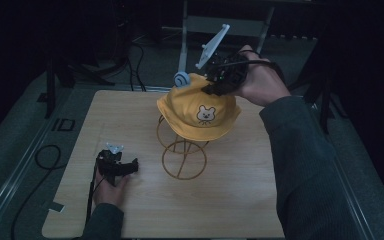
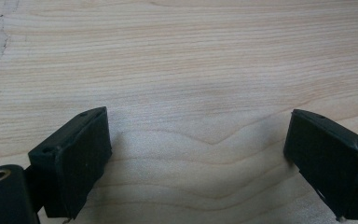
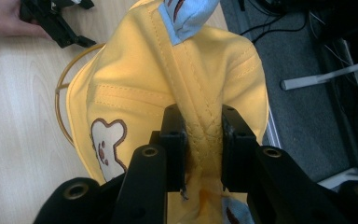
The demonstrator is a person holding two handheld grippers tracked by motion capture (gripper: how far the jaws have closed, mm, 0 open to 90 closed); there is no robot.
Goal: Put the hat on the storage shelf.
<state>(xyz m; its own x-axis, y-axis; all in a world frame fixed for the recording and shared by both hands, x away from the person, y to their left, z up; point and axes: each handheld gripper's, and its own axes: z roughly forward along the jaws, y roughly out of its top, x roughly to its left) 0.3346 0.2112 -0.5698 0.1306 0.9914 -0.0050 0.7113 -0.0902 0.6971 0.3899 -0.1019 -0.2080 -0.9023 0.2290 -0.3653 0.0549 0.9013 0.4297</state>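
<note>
Hat (image 1: 198, 111) atop stand (image 1: 182, 157) on table (image 1: 240, 190)

The table (image 1: 230, 200) has a pale wood-grain top with rounded corners, set over a grey floor (image 1: 10, 145). Near its middle stands a yellow wire stand (image 1: 182, 157), its ring base flat on the wood. At the near left, the left gripper (image 1: 117, 167) rests on the top, a hand (image 1: 111, 192) behind it.

We see a pale wooden table (image 1: 240, 200) on grey floor (image 1: 10, 150). A black cable (image 1: 47, 157) loops on the floor at the left. A metal stand leg (image 1: 182, 45) rises beyond the far edge.
</note>
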